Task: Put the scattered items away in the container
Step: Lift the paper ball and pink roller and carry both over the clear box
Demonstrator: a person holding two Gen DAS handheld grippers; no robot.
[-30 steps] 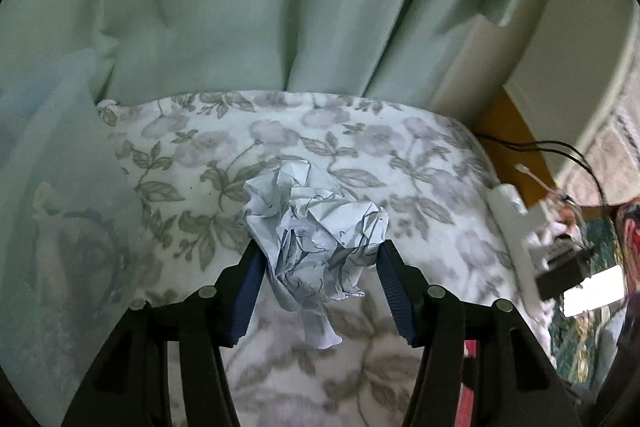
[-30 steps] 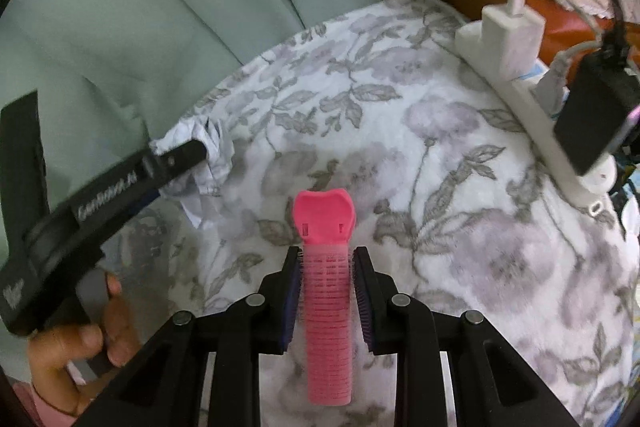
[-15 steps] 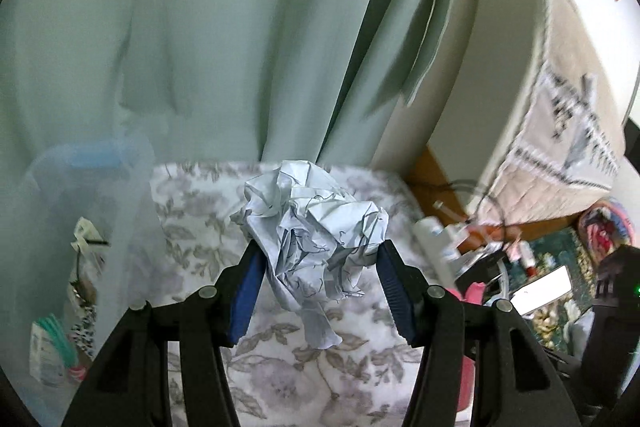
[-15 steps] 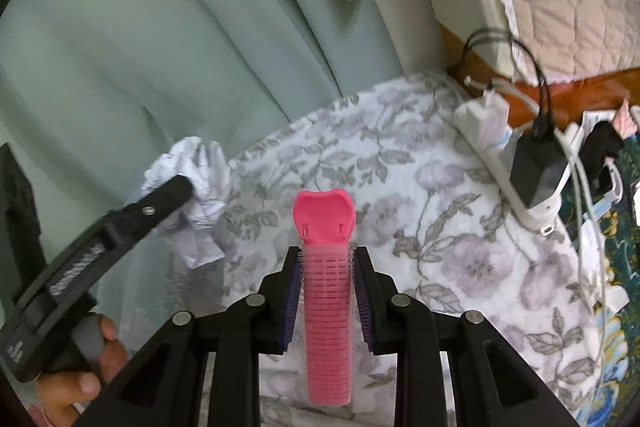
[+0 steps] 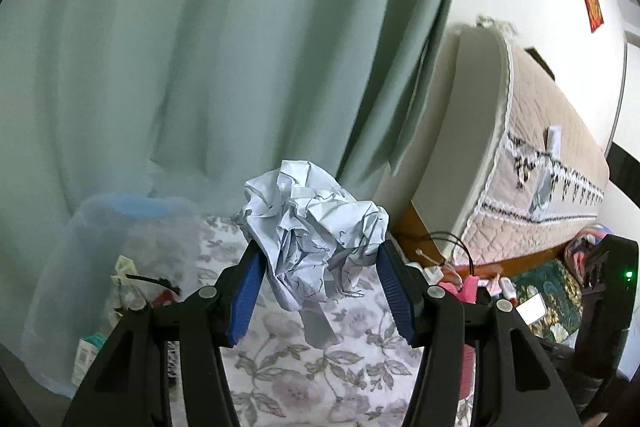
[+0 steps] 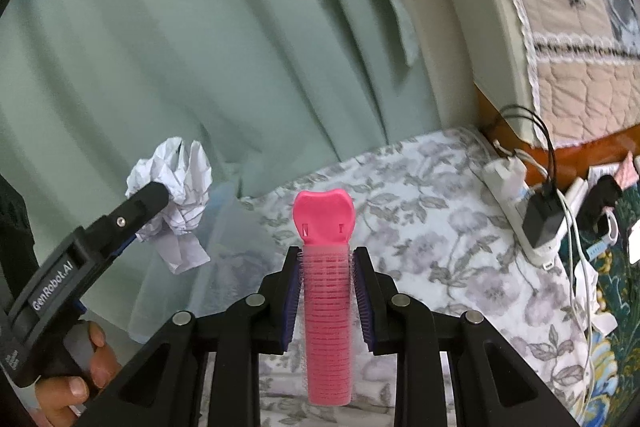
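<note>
The clear container (image 5: 56, 291) is hazy — its contents too blurred to name — and the hand (image 6: 76, 375) gripping the left tool (image 6: 160, 203) runs off frame.

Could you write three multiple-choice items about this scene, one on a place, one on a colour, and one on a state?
1. Where is the translucent bin, seen from the left wrist camera?
A. lower left, in front of the green curtain
B. on top of the power strip
C. on the quilted mattress

2. What colour is the hair roller?
A. blue
B. pink
C. yellow

3. In what state is the left tool?
A. open and empty
B. shut on a charger
C. shut on the crumpled paper

Answers:
1 A: the translucent bin sits at the lower left, with the green curtain behind it.
2 B: the hair roller in the right tool is pink from its cap to its netted body.
3 C: both blue pads of the left tool press on the crumpled paper, which is lifted above the floral cloth.
</note>
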